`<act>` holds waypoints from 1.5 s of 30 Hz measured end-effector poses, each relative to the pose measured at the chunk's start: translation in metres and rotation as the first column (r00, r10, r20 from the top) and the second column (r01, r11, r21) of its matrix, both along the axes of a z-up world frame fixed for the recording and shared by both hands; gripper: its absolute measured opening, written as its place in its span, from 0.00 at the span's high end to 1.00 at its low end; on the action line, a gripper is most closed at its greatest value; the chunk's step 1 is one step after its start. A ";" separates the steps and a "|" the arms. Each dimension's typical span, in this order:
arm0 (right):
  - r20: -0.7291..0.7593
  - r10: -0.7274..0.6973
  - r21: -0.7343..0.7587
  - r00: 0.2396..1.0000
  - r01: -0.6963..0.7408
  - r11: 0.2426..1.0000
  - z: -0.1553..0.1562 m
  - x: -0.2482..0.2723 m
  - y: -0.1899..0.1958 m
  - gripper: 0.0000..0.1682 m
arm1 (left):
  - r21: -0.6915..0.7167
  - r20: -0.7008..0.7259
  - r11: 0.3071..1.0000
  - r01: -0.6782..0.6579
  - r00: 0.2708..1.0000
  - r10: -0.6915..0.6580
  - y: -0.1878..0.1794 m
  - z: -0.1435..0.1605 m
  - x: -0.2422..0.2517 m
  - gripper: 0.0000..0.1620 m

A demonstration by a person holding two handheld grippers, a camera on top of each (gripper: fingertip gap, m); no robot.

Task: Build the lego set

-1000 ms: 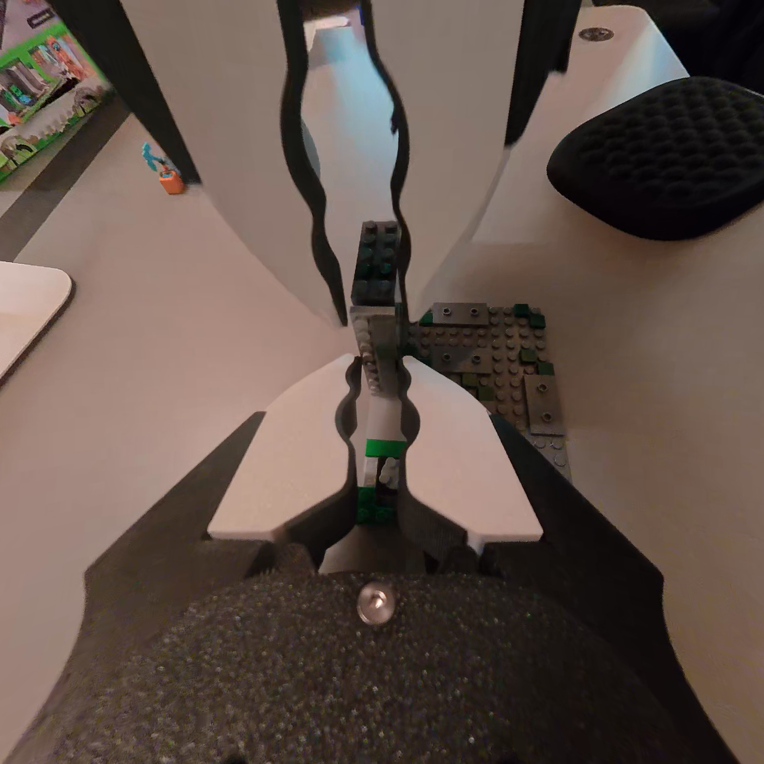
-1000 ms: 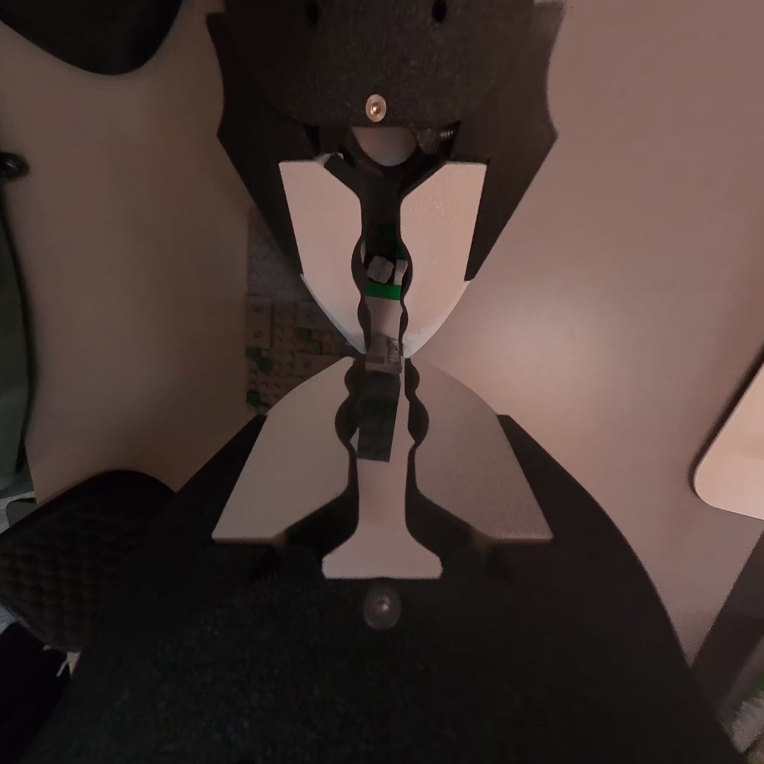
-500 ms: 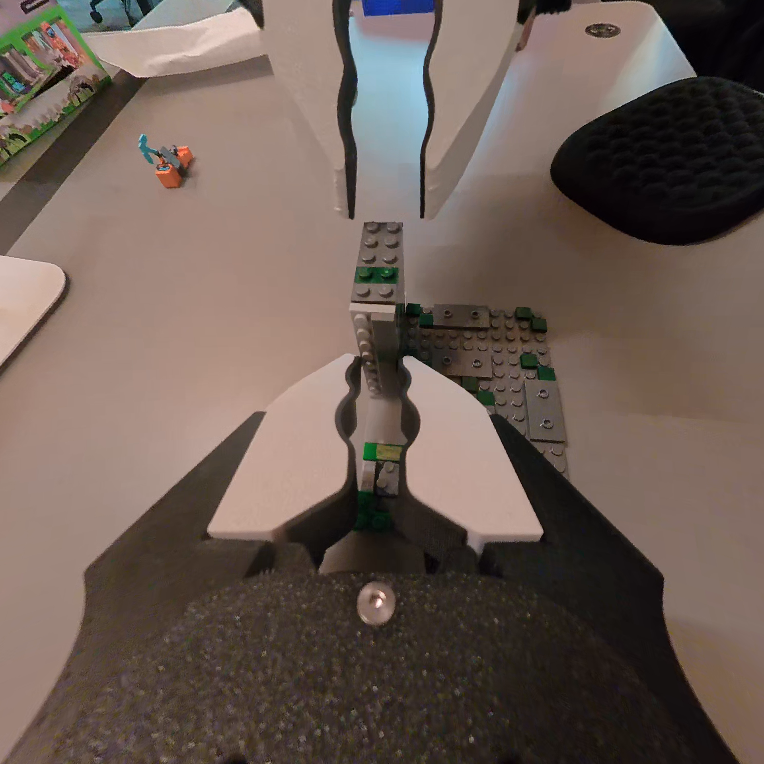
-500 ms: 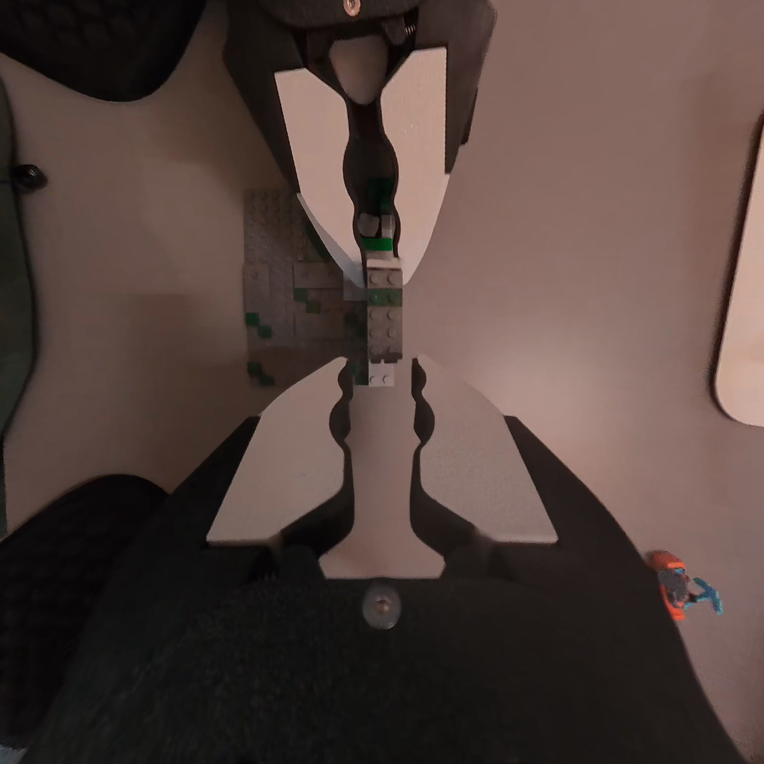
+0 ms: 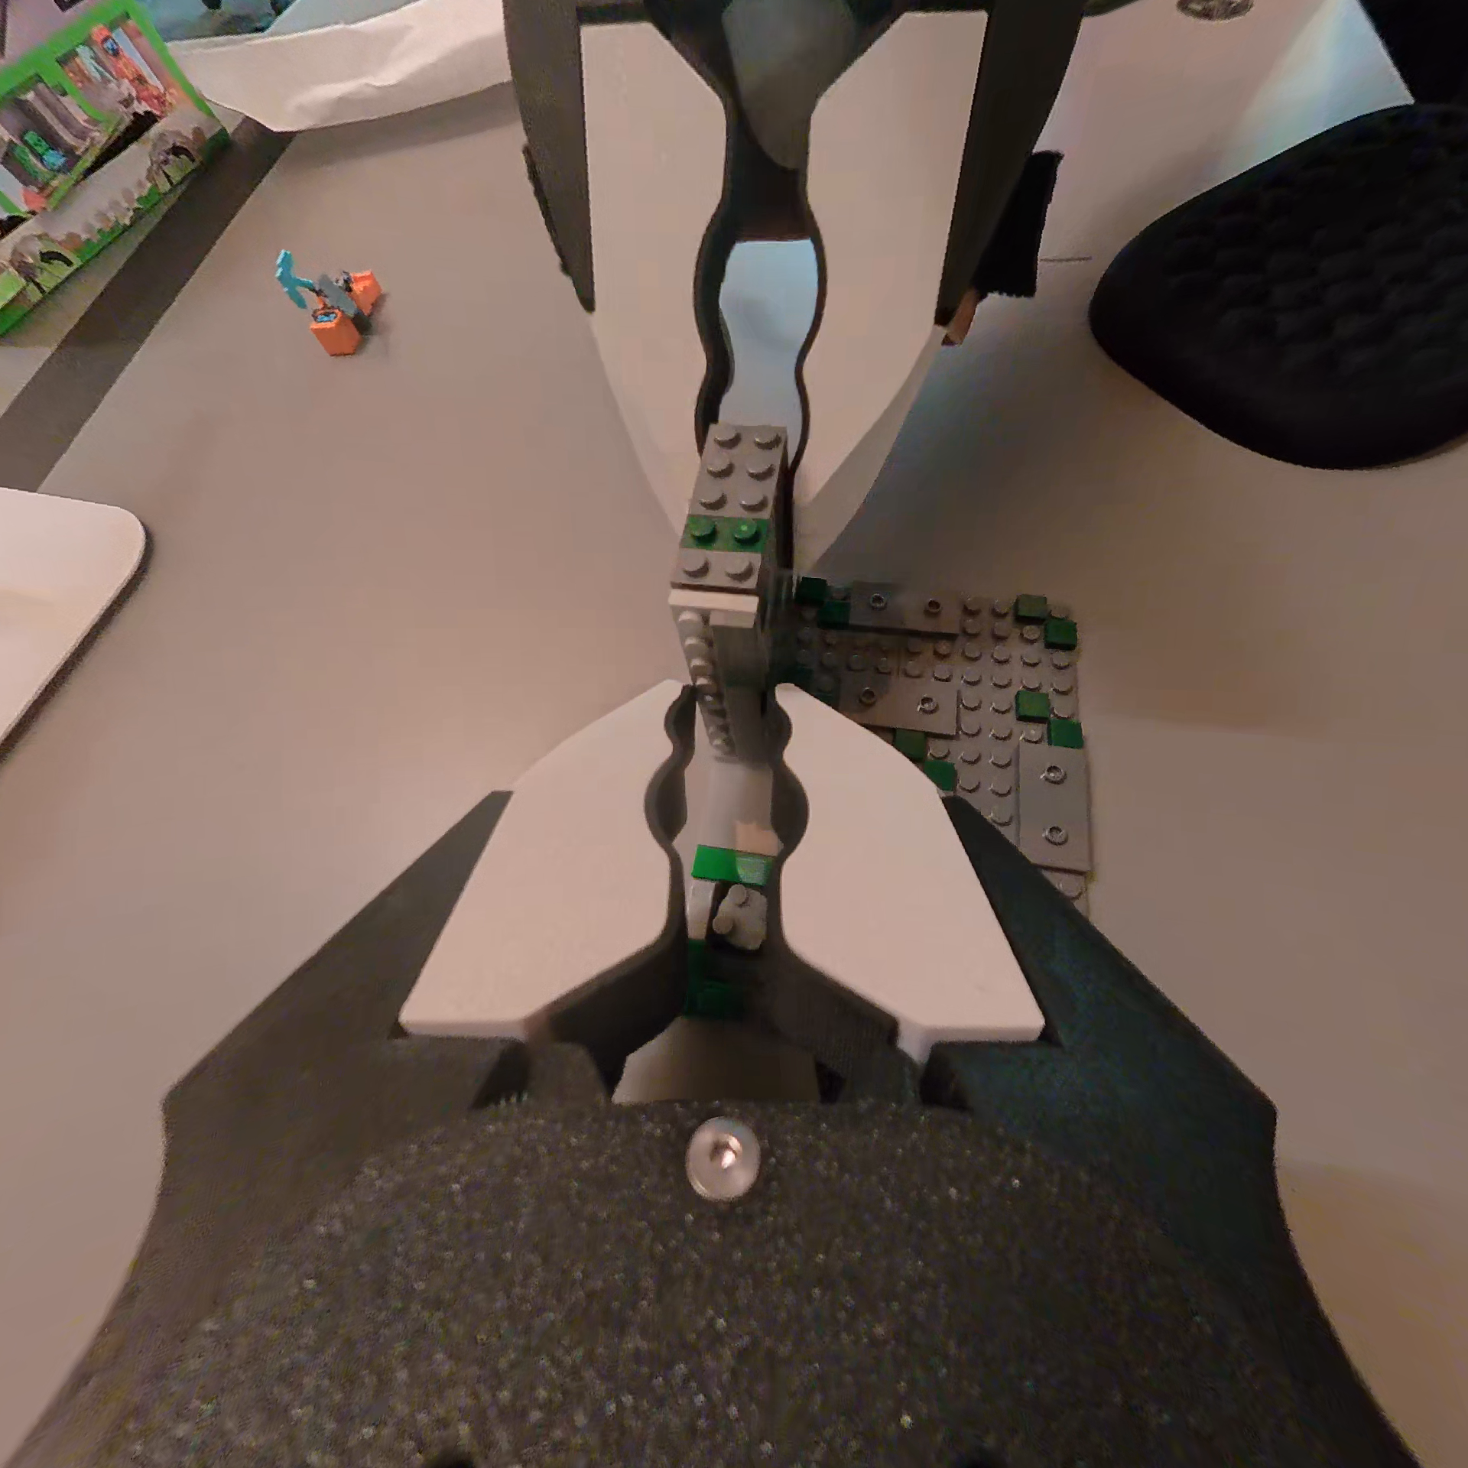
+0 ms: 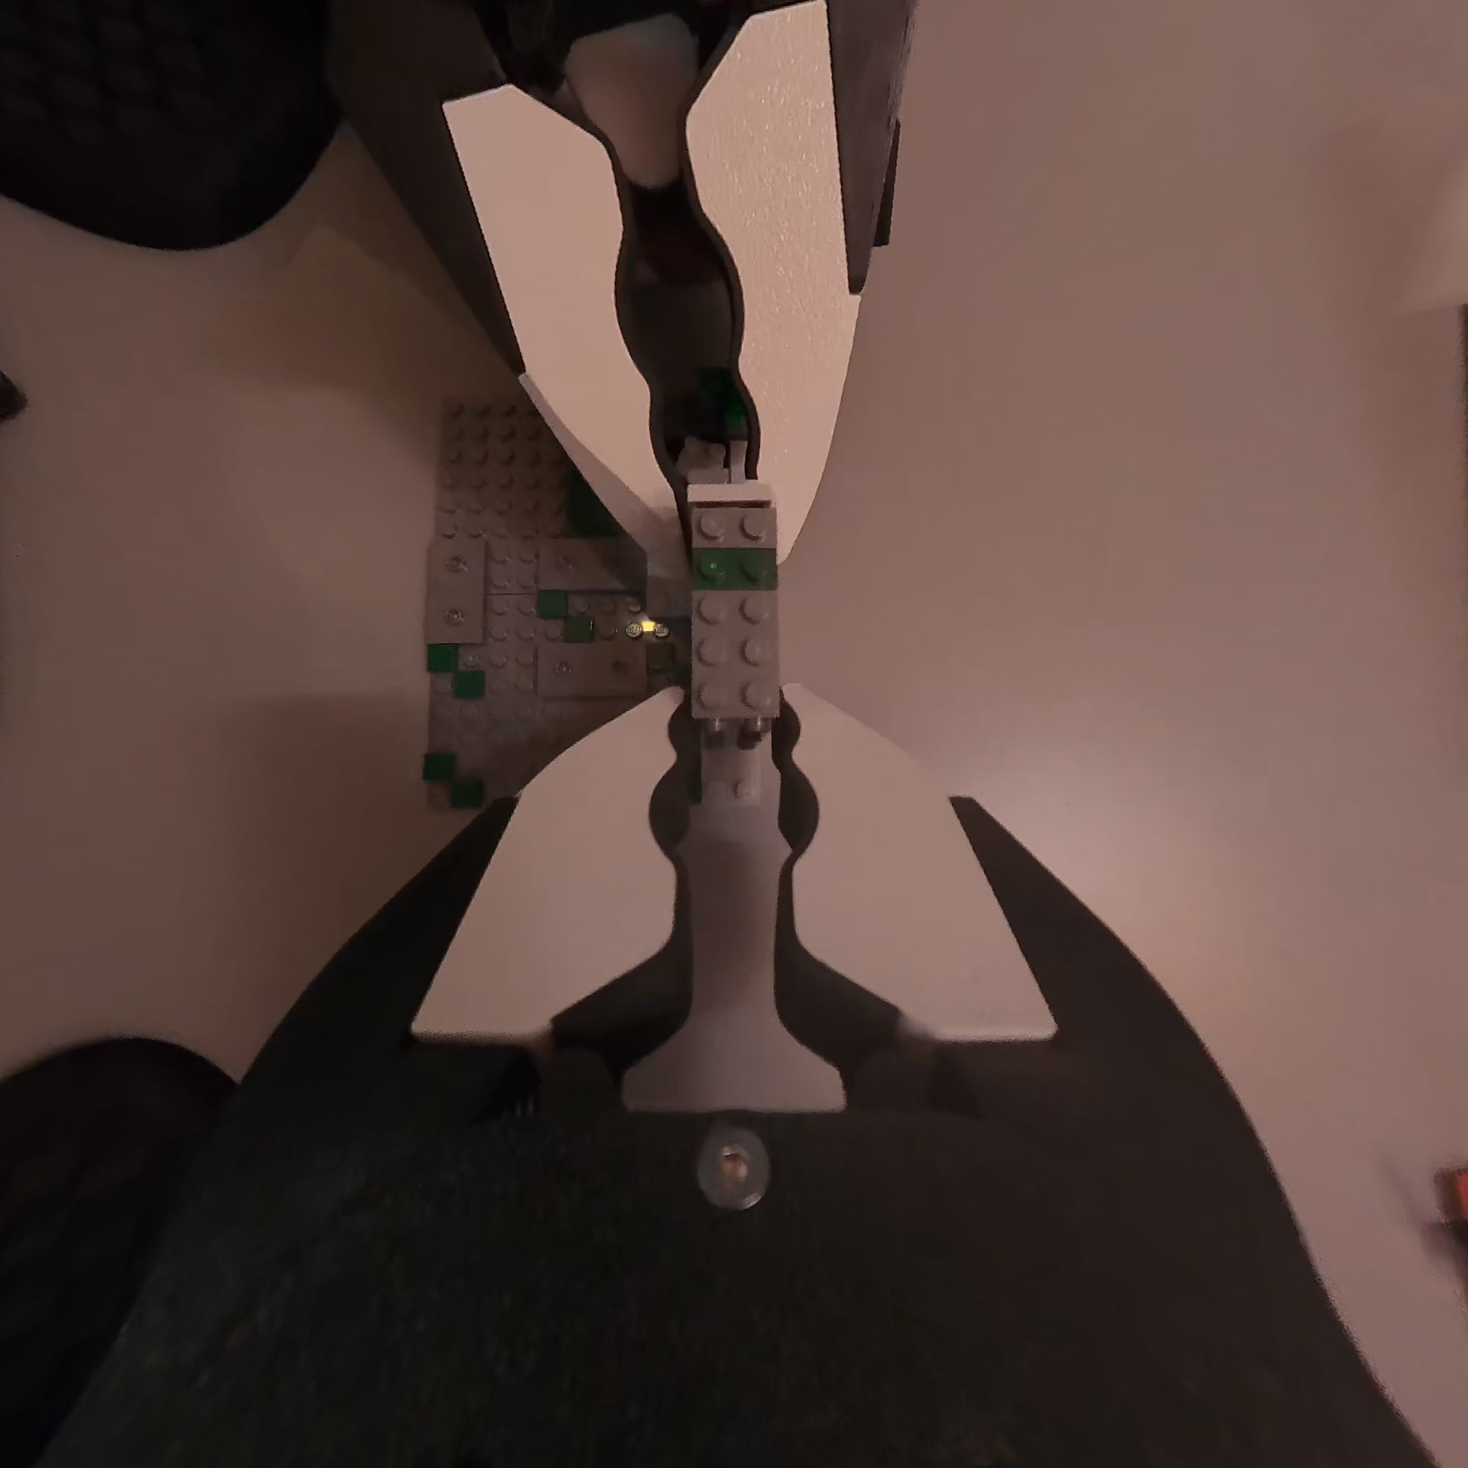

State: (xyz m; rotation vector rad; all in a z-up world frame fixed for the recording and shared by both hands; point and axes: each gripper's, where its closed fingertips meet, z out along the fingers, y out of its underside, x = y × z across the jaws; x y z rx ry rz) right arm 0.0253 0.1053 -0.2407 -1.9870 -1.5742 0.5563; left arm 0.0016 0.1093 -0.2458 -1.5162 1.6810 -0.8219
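Note:
A narrow grey Lego assembly (image 5: 731, 484) with a green stripe and studs on top is held between both grippers above the table. My left gripper (image 5: 731, 699) is shut on its near, taller end. My right gripper (image 5: 745, 548) comes in from the opposite side, and its jaws are closed on the far end. In the right wrist view the assembly (image 6: 735, 627) runs from my right gripper (image 6: 729, 699) to the left gripper (image 6: 727, 508). A grey studded baseplate (image 5: 977, 699) with green tiles lies flat on the table beside and below it; it also shows in the right wrist view (image 6: 492, 635).
A small orange and teal Lego piece (image 5: 338, 298) lies far left. The set's green box (image 5: 71, 143) and white paper (image 5: 341, 71) are at the far left corner. A black textured pad (image 5: 1303, 294) sits at the right and a white tray (image 5: 48, 588) at the left edge. The tips of both grippers are at nearly the same place.
The right gripper held the assembly's far end, then opened and drew back. It has now come forward again and closed on that end. The left gripper kept its hold.

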 end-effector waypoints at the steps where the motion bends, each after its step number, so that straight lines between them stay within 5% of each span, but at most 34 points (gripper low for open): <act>1: -0.004 -0.001 -0.003 1.000 0.001 1.000 0.000 0.000 0.000 0.90 | 0.003 -0.003 1.000 -0.003 1.000 0.003 0.000 0.000 0.000 0.90; 13: 0.027 -0.008 0.001 1.000 0.008 1.000 -0.004 -0.003 -0.004 0.84 | 0.008 -0.018 1.000 0.000 1.000 0.001 -0.001 0.000 0.003 0.90; 34: -0.050 -0.053 -0.008 0.997 0.053 0.999 -0.011 -0.009 -0.002 0.89 | 0.004 -0.020 1.000 0.004 1.000 -0.004 -0.004 0.000 0.002 0.85; 45: -0.168 -0.067 -0.002 0.983 0.068 0.998 -0.008 -0.009 -0.002 0.90 | -0.019 0.077 0.994 -0.109 0.991 0.111 0.020 0.045 -0.035 0.85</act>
